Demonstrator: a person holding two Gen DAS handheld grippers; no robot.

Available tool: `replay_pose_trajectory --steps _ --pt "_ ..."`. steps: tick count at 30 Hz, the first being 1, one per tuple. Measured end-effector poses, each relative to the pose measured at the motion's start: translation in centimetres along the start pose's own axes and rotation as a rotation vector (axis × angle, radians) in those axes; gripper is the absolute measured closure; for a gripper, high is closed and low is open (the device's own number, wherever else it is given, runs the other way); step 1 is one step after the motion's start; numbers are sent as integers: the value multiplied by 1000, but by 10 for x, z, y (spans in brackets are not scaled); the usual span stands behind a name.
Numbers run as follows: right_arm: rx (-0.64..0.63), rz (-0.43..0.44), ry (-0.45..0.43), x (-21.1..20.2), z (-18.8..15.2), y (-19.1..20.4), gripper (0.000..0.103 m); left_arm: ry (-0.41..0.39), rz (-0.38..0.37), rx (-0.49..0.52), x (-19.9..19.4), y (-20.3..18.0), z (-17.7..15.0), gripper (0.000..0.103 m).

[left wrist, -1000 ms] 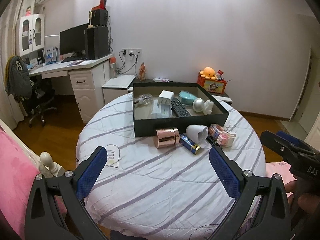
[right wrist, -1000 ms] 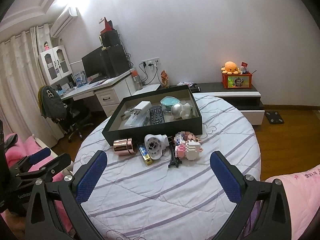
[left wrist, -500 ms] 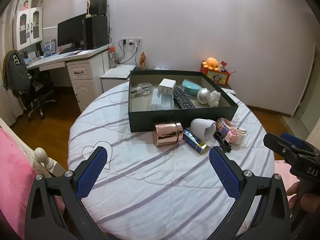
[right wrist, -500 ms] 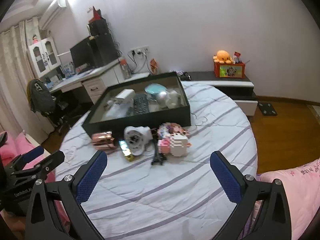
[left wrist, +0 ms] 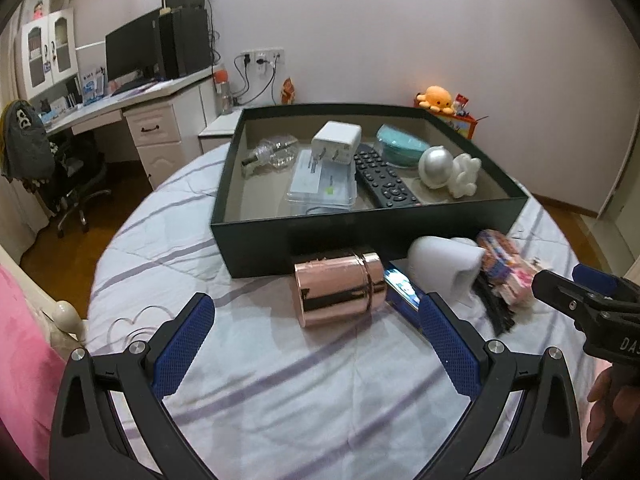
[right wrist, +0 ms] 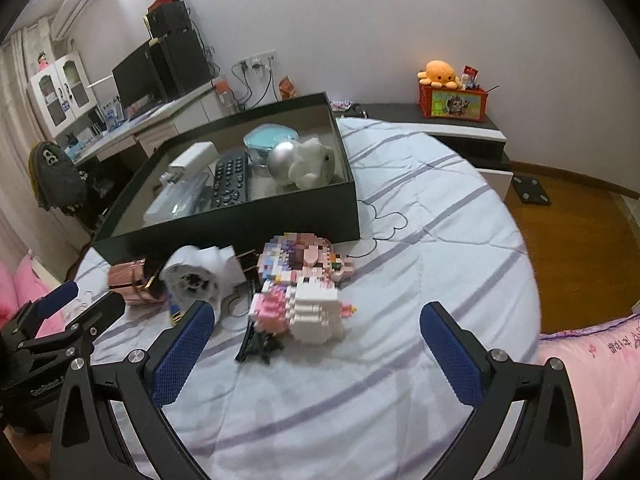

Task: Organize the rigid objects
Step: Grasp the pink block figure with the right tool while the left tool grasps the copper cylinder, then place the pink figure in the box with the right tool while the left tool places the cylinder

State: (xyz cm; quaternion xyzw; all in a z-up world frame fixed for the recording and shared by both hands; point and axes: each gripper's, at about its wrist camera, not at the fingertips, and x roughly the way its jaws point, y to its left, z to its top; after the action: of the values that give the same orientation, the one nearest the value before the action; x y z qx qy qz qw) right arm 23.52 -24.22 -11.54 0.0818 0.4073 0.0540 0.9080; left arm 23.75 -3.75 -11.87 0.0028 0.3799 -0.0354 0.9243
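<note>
Bare striped bedspread [left wrist: 312, 380] before both tools; copper tin [left wrist: 338, 288], white cup [left wrist: 448, 266] crowded against box wall [left wrist: 360, 228].

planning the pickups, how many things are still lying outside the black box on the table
5, though more may hide behind them: rose-gold canister, blue battery-like item beside it, white device, block-built figure, and a black clip in front of the black box.

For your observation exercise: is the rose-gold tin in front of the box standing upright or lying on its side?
Lying on its side: the rose-gold tin shows its round wall upward, lid end pointing sideways, beside the box.
</note>
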Motion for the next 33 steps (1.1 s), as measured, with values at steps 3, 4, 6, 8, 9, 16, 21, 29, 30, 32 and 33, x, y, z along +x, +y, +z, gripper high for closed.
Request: replay_pose_trajectory --steps 3,4,6,8,9,16,21,29,30,32,33 --pt "9 0 31 15 3 -3 0 24 11 0 17 -1 4 0" --pt "12 -1 43 21 3 -4 0 28 12 0 21 -1 4 0" --pt "18 -9 60 29 2 -6 0 40 16 1 29 -2 5 0" --pt "32 -7 72 35 -1 -10 0 53 17 -1 36 -2 6 0" --pt "35 -8 72 37 -2 -11 1 60 17 -2 39 -2 6 0" --pt "25 8 38 33 -4 -10 32 61 -47 -56 43 7 7 26" --pt "18 15 35 28 -7 -7 39 58 -63 -43 38 4 4 45" --pt "32 25 4 0 -13 -5 39 47 -79 -53 17 15 -5 47" --pt "27 33 -4 -6 -14 -3 39 45 -79 -55 13 17 -6 48" --pt "18 46 -18 -14 -13 2 39 42 -83 -60 7 20 -8 48" --pt "11 53 -27 -20 -13 5 39 37 -82 -60 4 21 -8 48"
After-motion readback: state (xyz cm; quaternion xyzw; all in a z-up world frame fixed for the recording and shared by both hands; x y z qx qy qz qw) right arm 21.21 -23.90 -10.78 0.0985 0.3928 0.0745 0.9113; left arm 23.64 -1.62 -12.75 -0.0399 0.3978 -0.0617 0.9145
